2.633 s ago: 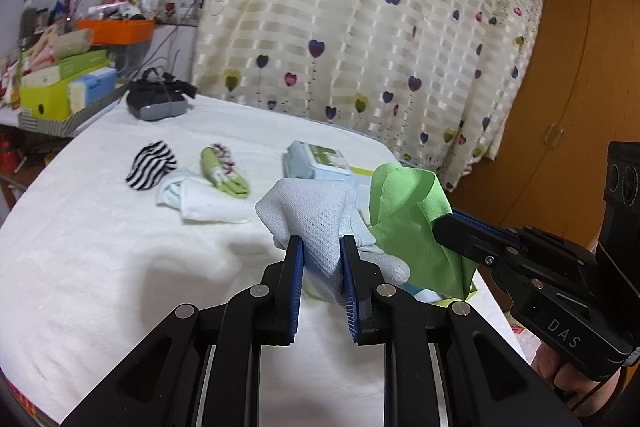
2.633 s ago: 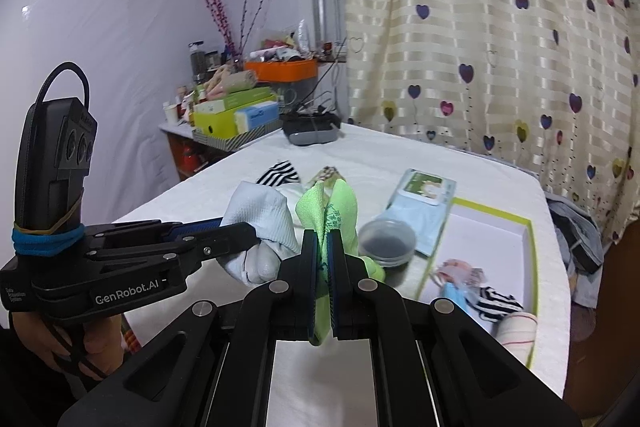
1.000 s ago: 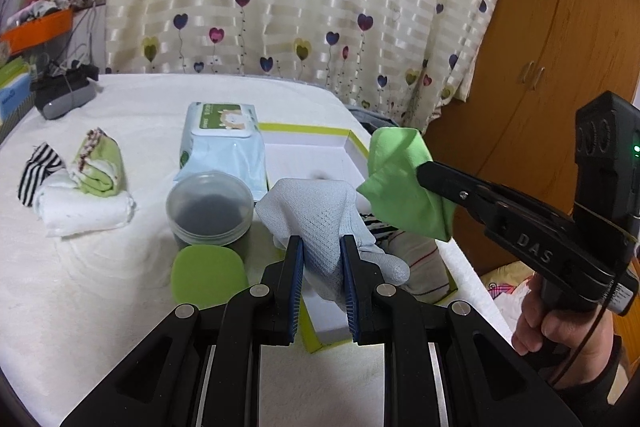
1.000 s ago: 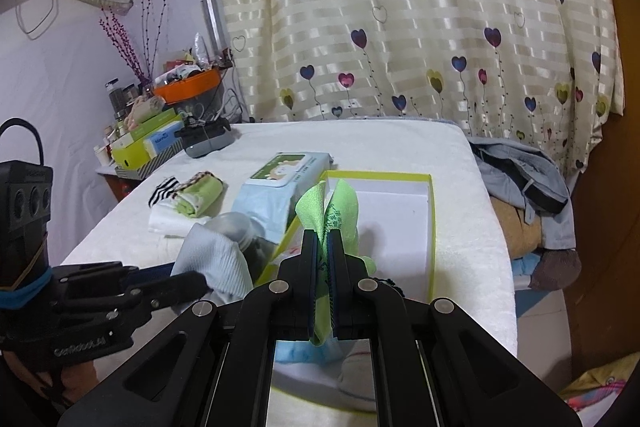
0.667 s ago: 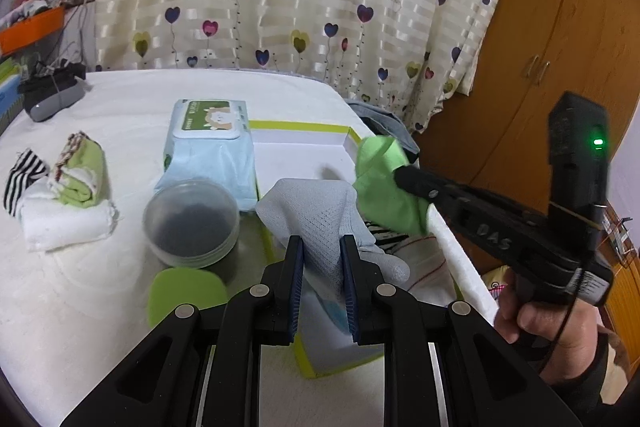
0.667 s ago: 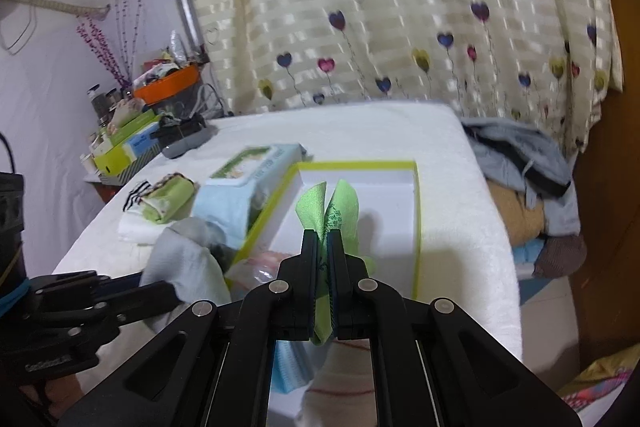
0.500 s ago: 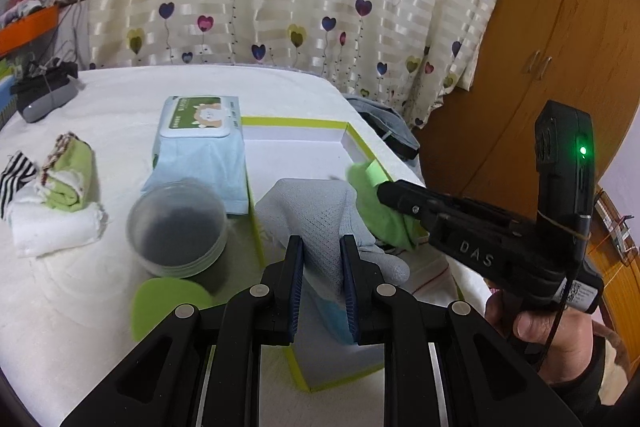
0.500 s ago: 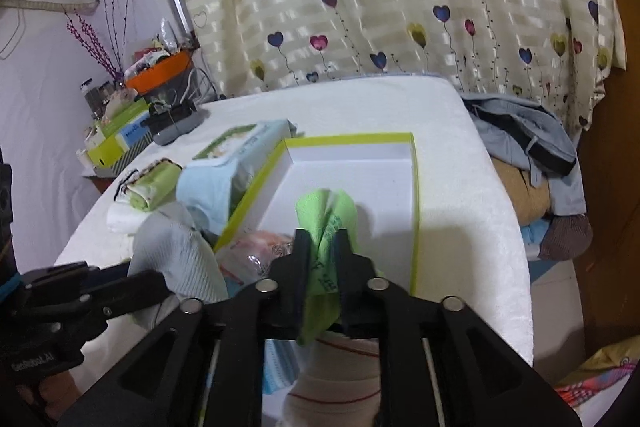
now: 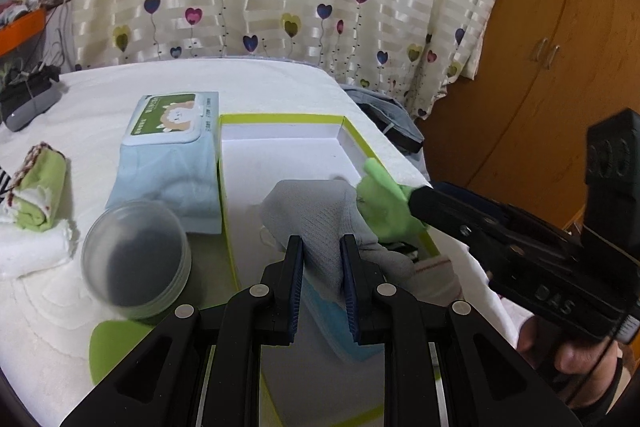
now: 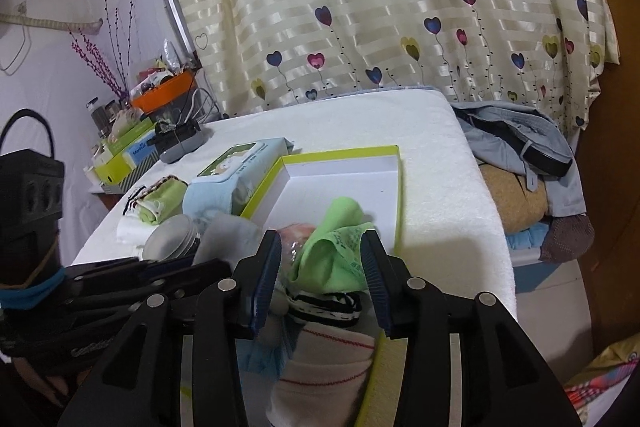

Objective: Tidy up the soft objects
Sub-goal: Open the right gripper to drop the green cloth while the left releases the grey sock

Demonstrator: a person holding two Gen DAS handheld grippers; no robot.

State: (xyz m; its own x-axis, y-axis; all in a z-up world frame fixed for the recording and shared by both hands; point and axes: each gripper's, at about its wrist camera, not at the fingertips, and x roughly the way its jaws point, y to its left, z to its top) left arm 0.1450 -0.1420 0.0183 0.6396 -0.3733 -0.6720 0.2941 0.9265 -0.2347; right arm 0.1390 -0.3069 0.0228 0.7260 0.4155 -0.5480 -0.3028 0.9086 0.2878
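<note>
**Green cloth loosed over the box as the grey one stays pinched**

A white box with a lime-green rim lies open on the white-covered table. Its far half is bare; at its near end sit a white sock with red stripes, a black-and-white striped piece and something pink, only partly seen. At nine o'clock from the box lies a pale blue wipes pack, its green label showing a cartoon animal; the print is too small to read. At seven o'clock from the pack stands a clear round tub, and a green disc lies at six o'clock from the tub.

The right gripper points down over the box's near end, its jaws opening; the green cloth sits crumpled between them, the left pad clear of it. The left gripper, tilted downward at the box's near left corner, grips a grey mesh cloth between narrow fingers.

In the left wrist view the right tool's body reads "DAS".
</note>
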